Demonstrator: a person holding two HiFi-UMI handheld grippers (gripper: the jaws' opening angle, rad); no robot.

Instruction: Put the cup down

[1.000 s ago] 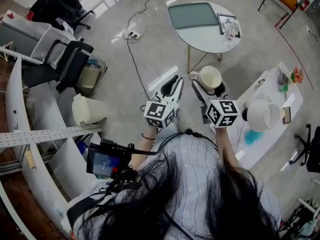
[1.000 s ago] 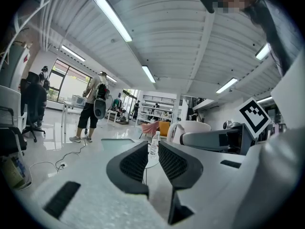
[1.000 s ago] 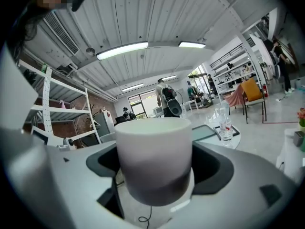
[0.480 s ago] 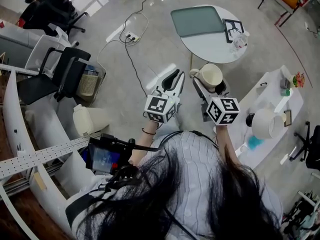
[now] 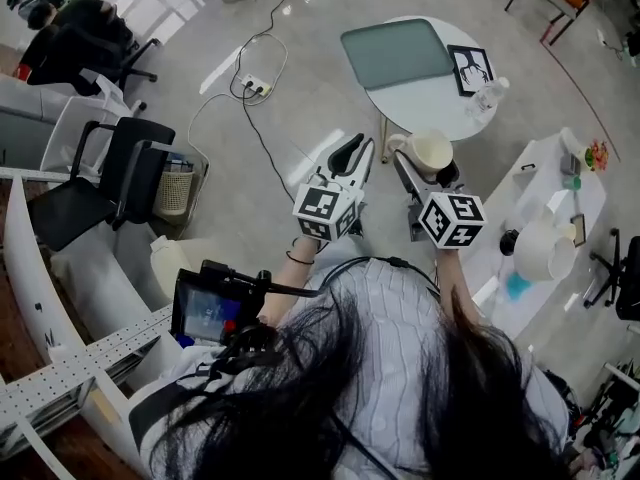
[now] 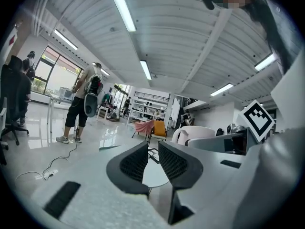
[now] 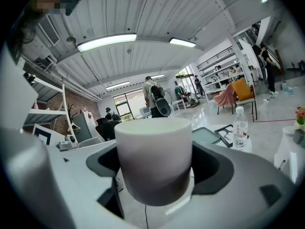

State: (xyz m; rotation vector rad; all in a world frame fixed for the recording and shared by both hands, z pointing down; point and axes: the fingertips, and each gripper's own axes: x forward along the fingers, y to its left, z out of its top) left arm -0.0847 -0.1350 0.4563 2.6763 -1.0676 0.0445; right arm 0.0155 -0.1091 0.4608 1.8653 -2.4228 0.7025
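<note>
While the cup (image 7: 153, 161) is clamped mid-air in the right gripper (image 5: 428, 171), near the round table (image 5: 425, 103), the left gripper (image 6: 152, 157) is held closed, empty. Risk: cup is dropped if released early.

Grippers: two, left gripper (image 5: 351, 157) and right gripper (image 5: 427, 165). Cup (image 5: 432, 148): one. Round table (image 5: 430, 105): one. Tray (image 5: 392, 53): one. Water bottle (image 5: 490, 92): one. Black picture frame (image 5: 470, 66): one. Power strip (image 5: 252, 85): one.

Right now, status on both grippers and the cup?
Right gripper shut on cup, held upright. Left gripper shut, empty. Round table ahead, carrying tray, bottle.
</note>
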